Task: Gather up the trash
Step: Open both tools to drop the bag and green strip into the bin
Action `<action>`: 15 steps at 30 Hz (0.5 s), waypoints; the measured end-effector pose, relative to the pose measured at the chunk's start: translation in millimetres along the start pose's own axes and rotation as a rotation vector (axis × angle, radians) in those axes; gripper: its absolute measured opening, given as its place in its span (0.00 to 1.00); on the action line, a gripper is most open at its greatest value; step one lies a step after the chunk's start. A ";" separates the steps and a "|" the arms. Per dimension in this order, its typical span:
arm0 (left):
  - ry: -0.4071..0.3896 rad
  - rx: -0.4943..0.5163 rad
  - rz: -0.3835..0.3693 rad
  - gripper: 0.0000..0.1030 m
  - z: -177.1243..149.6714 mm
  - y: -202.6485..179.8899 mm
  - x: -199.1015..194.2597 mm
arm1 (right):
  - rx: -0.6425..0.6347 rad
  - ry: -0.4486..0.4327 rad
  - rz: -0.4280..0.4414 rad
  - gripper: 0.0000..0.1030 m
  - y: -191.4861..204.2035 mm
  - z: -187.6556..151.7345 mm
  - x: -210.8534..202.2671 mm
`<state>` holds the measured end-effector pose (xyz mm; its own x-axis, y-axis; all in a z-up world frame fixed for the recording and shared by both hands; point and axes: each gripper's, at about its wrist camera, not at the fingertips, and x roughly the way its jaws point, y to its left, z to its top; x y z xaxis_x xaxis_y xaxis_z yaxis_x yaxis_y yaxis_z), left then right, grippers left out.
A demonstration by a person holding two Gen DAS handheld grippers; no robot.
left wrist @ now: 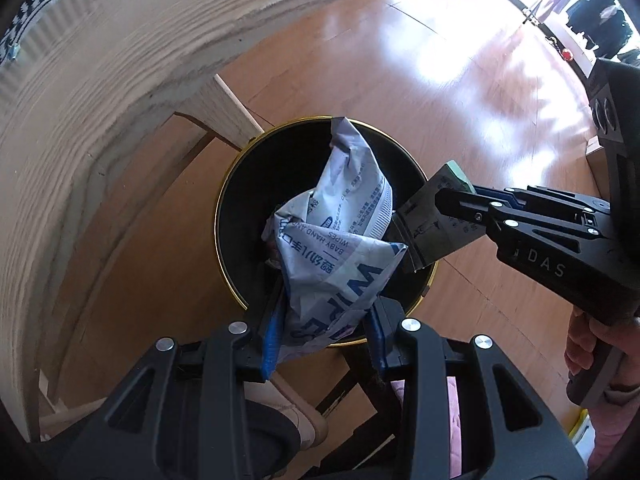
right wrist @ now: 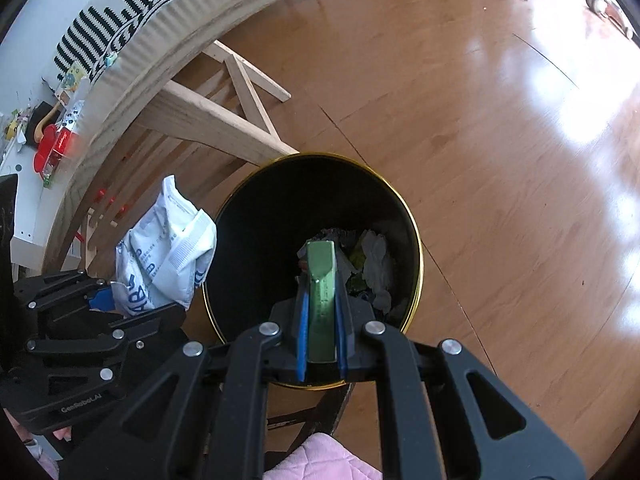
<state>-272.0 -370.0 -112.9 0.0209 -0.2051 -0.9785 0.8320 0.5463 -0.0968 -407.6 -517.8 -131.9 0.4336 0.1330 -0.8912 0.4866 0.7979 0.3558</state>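
- The left gripper [left wrist: 326, 316] points down at a round black bin [left wrist: 236, 208] with a gold rim.
- Its blue pads [left wrist: 271, 334] pinch a crumpled white and blue wipes pack [left wrist: 340, 240] from both sides.
- From the left wrist view, most of the pack hangs over the mouth of the bin.
- The words on the pack say "BABY HAND" and "WIPES", and they read upside down.
- The right gripper [right wrist: 320, 344] also points down over the same bin [right wrist: 256, 240].
- Its two jaws are pressed close on a thin green packet [right wrist: 320, 292], one blue pad on each flat side.
- The packet stands on its edge between the pads and sticks out past the tips, over the inside of the bin.
- Down in the bin lies other trash [right wrist: 374, 268], grey and green crumpled bits.
- From the right wrist view, the wipes pack [right wrist: 168, 248] sits just beside the bin's rim, held by the left gripper [right wrist: 116, 296].
- From the left wrist view, the green packet [left wrist: 436, 216] shows its wide shiny side, held at the rim of the bin by the right gripper [left wrist: 444, 204].
- A hand [left wrist: 588, 344] holds the handle of the right gripper.
- The bin stands on a shiny brown wooden floor [right wrist: 500, 160].
- A light wooden table [right wrist: 208, 120] is next to the bin, and one leg reaches the floor right by the rim.
- A black and white striped cloth [right wrist: 120, 12] lies on the table top.
- Something soft and pink [right wrist: 320, 460] shows at the bottom, under the right gripper.
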 end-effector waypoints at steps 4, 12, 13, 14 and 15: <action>-0.002 -0.001 -0.003 0.34 0.6 -1.1 0.4 | -0.001 0.004 -0.003 0.11 0.3 -0.6 0.2; -0.009 0.003 -0.023 0.40 -2.3 0.2 -3.0 | -0.021 0.047 -0.002 0.11 2.1 0.7 5.6; -0.017 0.013 -0.024 0.59 -1.8 -2.0 -3.0 | -0.022 0.047 -0.002 0.11 2.4 1.0 5.5; -0.026 0.019 -0.017 0.72 -4.5 -1.7 -5.6 | -0.022 0.043 -0.002 0.14 2.3 2.0 4.2; -0.053 0.033 0.003 0.88 -4.9 -4.4 -8.4 | -0.014 0.036 -0.004 0.34 1.6 3.7 1.9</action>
<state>-278.6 -366.7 -105.1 0.0520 -0.2470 -0.9676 0.8494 0.5204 -0.0872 -403.2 -518.4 -131.9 0.4044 0.1505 -0.9021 0.4771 0.8068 0.3485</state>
